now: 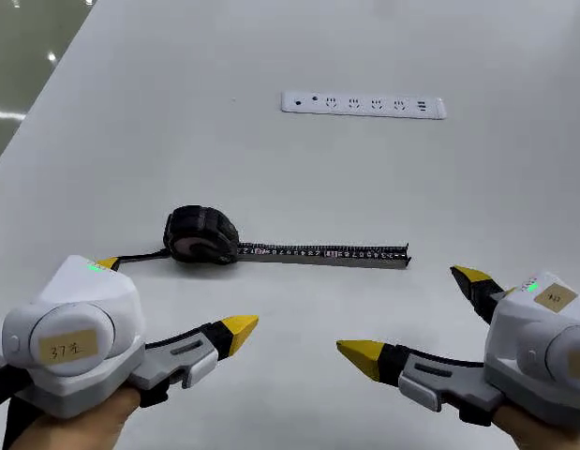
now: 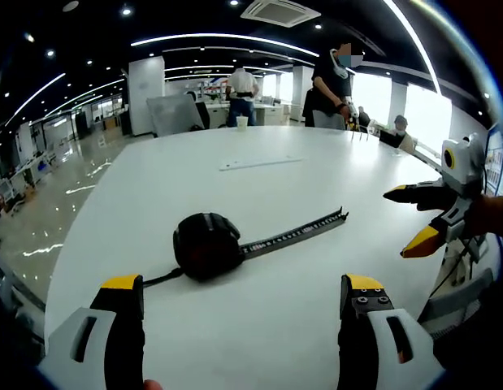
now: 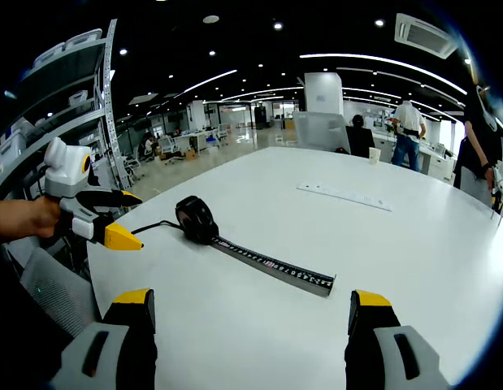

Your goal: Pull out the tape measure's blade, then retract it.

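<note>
A black tape measure (image 1: 201,235) lies on the white table, its blade (image 1: 322,253) drawn out to the right and flat on the surface, ending in a hook (image 1: 406,253). The same case (image 2: 205,244) sits ahead of my left gripper (image 2: 243,284), with the blade (image 2: 293,233) running right. My left gripper (image 1: 172,292) is open, short of the case, holding nothing. My right gripper (image 1: 416,314) is open too, below the blade's end. From the right gripper (image 3: 244,299), the case (image 3: 196,219) and blade (image 3: 271,266) lie ahead.
A white power strip (image 1: 363,104) lies flat farther back on the table (image 1: 299,169). A thin black strap (image 1: 140,256) trails left from the tape case. People stand and sit at the far side of the room (image 2: 336,77).
</note>
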The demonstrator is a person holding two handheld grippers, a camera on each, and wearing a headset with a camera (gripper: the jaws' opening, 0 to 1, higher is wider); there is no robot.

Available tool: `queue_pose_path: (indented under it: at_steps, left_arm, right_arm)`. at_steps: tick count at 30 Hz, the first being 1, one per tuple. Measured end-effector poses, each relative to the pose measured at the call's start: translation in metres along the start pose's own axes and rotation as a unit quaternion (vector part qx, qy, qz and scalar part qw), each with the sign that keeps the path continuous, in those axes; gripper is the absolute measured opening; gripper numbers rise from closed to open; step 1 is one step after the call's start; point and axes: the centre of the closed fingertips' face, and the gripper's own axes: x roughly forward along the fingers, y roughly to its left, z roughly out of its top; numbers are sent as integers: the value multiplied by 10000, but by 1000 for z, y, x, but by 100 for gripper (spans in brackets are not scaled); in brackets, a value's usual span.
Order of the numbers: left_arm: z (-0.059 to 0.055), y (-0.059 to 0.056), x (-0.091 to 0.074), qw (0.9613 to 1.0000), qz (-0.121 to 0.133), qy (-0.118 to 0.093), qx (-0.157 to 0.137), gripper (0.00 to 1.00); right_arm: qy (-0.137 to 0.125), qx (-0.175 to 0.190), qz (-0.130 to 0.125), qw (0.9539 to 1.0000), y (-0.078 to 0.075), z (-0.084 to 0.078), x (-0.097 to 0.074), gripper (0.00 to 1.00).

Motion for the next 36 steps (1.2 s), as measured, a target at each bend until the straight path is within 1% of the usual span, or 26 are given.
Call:
queue_pose_path:
  at_steps: [15,22,30,36]
  left_arm:
    - [1,-2,0,10000,8,-20,-20,99]
    - [2,-5,1,10000,9,-29,-12,99]
    - [0,-5,4,10000,60,11,-62,99]
    - [0,-5,10,9999,105,50,-93,99]
  right_arm:
    - [-6,17,-3,10000,0,0,-2,99]
    - [-16,32,-18,10000,-1,1,-3,99]
    - [10,21,-16,10000,-1,1,-2,99]
    - [22,13,-5,10000,-2,2,0,99]
